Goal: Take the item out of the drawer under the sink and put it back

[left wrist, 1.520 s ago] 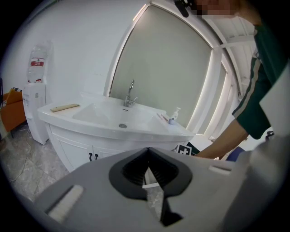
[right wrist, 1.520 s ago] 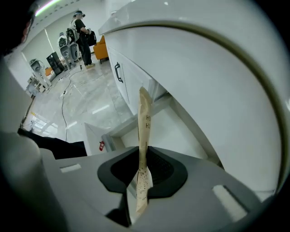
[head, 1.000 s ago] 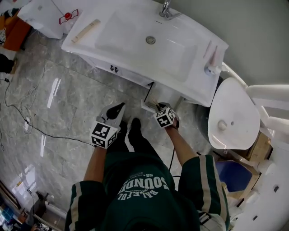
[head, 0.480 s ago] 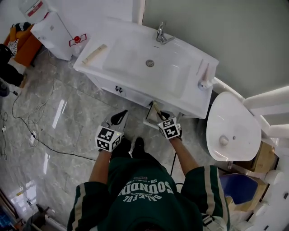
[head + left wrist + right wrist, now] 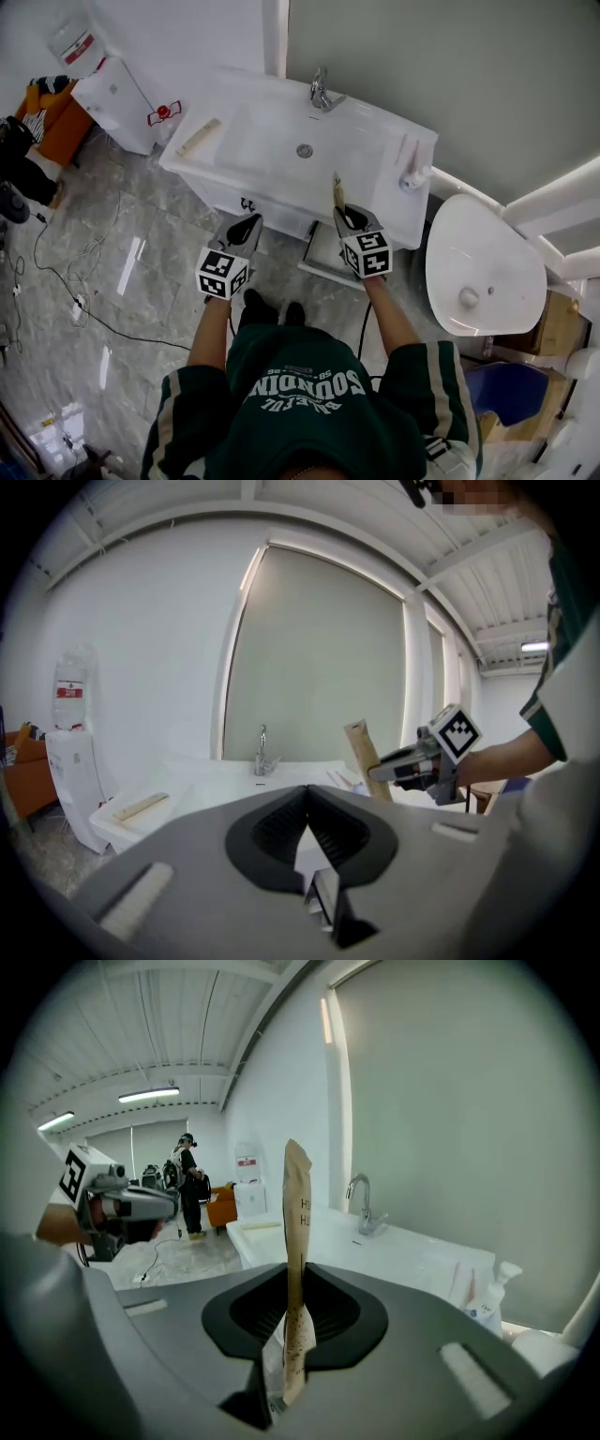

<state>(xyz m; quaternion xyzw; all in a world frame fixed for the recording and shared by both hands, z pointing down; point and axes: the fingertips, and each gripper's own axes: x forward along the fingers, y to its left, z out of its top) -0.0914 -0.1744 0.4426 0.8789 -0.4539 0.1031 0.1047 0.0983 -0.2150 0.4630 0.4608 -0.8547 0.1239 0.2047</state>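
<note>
My right gripper (image 5: 343,212) is shut on the lower end of a flat tan paper packet (image 5: 337,190), which stands upright at the height of the sink's front edge. In the right gripper view the packet (image 5: 296,1232) rises edge-on from between the pads. The left gripper view shows it (image 5: 360,753) held by the right gripper (image 5: 386,772). Below it, the white drawer (image 5: 325,260) under the sink (image 5: 262,169) stands pulled out. My left gripper (image 5: 249,225) hovers left of the drawer in front of the cabinet, its jaws (image 5: 307,794) together with nothing in them.
On the sink top lie a tan stick-like packet (image 5: 199,137) at the left and a pump bottle (image 5: 411,174) at the right, with the faucet (image 5: 321,92) behind. A white toilet (image 5: 483,253) stands to the right. A cable (image 5: 84,281) runs over the tiled floor.
Both grippers have risen. The right one has lifted the tan packet up out of the drawer to the sink's edge. The left one rose less, beside it.
</note>
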